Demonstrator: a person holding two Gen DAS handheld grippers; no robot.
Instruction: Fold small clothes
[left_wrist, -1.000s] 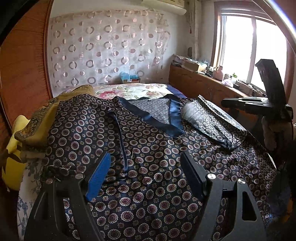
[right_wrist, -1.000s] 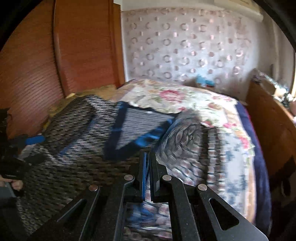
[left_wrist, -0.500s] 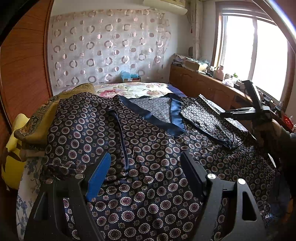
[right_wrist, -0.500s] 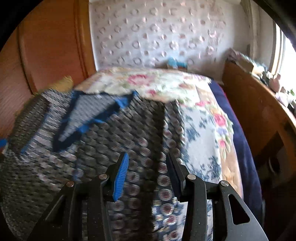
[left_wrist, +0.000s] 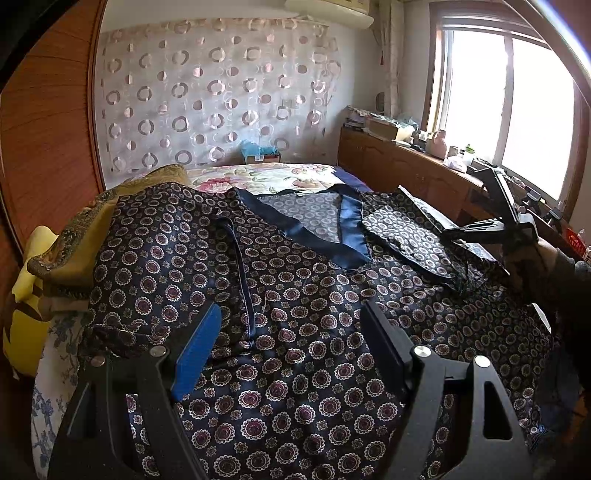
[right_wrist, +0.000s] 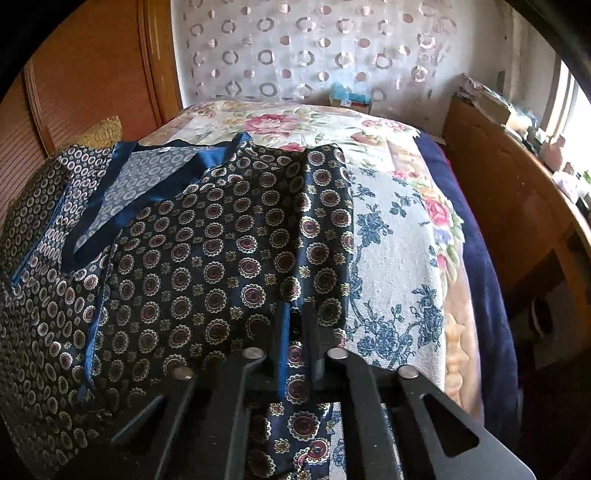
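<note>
Patterned garment (left_wrist: 295, 295) spread flat on the bed (right_wrist: 399, 229); right hand-held gripper (right_wrist: 297, 325) pinched onto its sleeve edge, likely for folding inward; left hand-held gripper (left_wrist: 291, 332) spread wide, holding nothing

The dark navy satin garment with medallion print (left_wrist: 295, 332) covers most of the near bed; open floral bedspread (right_wrist: 399, 258) lies free to its right and beyond its collar; a wooden wardrobe wall (left_wrist: 48, 147) shuts in the left side, with a yellow-and-gold cushion pile (left_wrist: 55, 266) beside it; a long wooden cabinet (right_wrist: 517, 206) stands along the right.
</note>
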